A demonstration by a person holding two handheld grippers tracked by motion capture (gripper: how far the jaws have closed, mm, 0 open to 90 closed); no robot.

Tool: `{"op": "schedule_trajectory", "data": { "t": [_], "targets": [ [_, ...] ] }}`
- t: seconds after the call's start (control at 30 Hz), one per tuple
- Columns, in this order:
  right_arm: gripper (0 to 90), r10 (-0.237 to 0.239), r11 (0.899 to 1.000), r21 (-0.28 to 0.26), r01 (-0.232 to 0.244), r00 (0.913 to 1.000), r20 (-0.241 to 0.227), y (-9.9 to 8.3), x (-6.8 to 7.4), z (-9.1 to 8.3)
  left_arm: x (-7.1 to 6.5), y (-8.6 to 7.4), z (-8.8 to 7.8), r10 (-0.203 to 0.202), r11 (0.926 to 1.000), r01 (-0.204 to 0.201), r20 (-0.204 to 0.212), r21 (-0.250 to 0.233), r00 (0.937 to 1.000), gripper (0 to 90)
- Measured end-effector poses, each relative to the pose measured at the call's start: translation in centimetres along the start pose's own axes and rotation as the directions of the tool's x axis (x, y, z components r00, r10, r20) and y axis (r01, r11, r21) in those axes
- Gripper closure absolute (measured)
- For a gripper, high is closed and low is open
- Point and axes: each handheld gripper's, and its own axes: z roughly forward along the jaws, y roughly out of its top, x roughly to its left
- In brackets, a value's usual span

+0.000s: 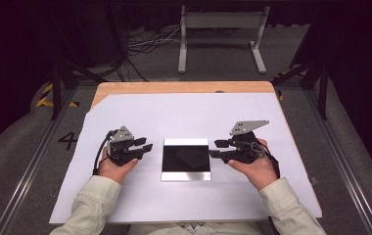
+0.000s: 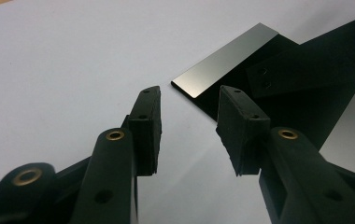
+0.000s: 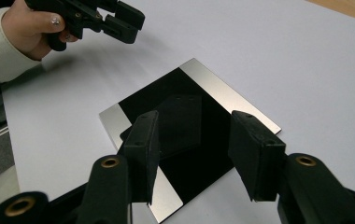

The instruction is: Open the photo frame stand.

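1. Left of centre in the high view, the left tool (image 1: 145,144) sits in the person's left hand (image 1: 117,168) low over the white sheet (image 1: 140,110) that covers the desk (image 1: 184,87). Its jaws point toward the middle of the frame.
2. In the left gripper view, that tool (image 2: 189,128) stands open with nothing but bare white sheet (image 2: 73,60) between its pads. The near corner of the black-and-silver plate (image 2: 222,63) lies just beyond the tips, in the upper right of the frame.
3. At the centre of the high view, the plate (image 1: 186,159) lies flat on the sheet. It is a square with a glossy black middle and bright silver strips along its far and near edges. It lies between the two tools and touches neither.
4. Right of centre in the high view, the right tool (image 1: 215,148) is held in the person's right hand (image 1: 252,169). Its jaws point back toward the plate's right edge, and the grey three-cornered plate sits on its top.
5. In the right gripper view, the right tool (image 3: 192,149) stands open above the plate (image 3: 199,88) and has hold of nothing. The black surface mirrors its pads.
6. In the upper left of that same view, the left tool (image 3: 119,21) and the hand (image 3: 26,28) gripping it show above the sheet (image 3: 283,56), apart from the plate.
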Motion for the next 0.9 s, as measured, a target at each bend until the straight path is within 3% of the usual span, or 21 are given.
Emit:
{"op": "schedule_trajectory", "data": {
  "t": [0.33,0.5,0.67,0.7,0.73,0.8,0.9],
  "targets": [
    [50.3,0.062,0.998,0.015,-0.061,0.9980,-0.013,0.4,-1.1,0.5,-0.1,0.0,-0.1,0.005,1.0000,-0.005,-0.003,0.000,1.0000,60.5],
    [52.7,0.109,0.994,0.012,-0.109,0.9938,0.019,0.3,-1.7,0.5,-0.1,0.0,0.0,0.005,1.0000,-0.005,0.000,0.001,1.0000,60.3],
    [51.5,0.134,0.991,0.012,-0.134,0.9910,0.007,0.2,-1.9,0.8,-0.1,0.1,0.0,0.010,0.9999,-0.010,0.002,0.002,0.9999,60.0],
    [51.4,0.185,0.983,0.014,-0.184,0.9824,-0.027,0.1,-2.2,0.9,0.0,0.1,0.0,0.011,0.9999,-0.011,0.001,0.002,0.9999,60.0],
    [51.4,0.185,0.983,0.014,-0.184,0.9824,-0.027,0.1,-2.2,0.9,0.0,0.1,0.0,0.011,0.9999,-0.011,0.001,0.002,0.9999,60.0],
    [50.6,0.235,0.972,0.021,-0.234,0.9704,-0.058,0.0,-2.4,1.0,-0.1,0.0,0.1,0.010,0.9999,-0.010,0.003,0.002,0.9999,60.0],
    [48.3,0.272,0.962,0.025,-0.271,0.9597,-0.070,-0.2,-2.5,1.2,-0.1,0.0,0.1,0.009,1.0000,-0.009,0.004,0.003,1.0000,59.9]
  ]
}}
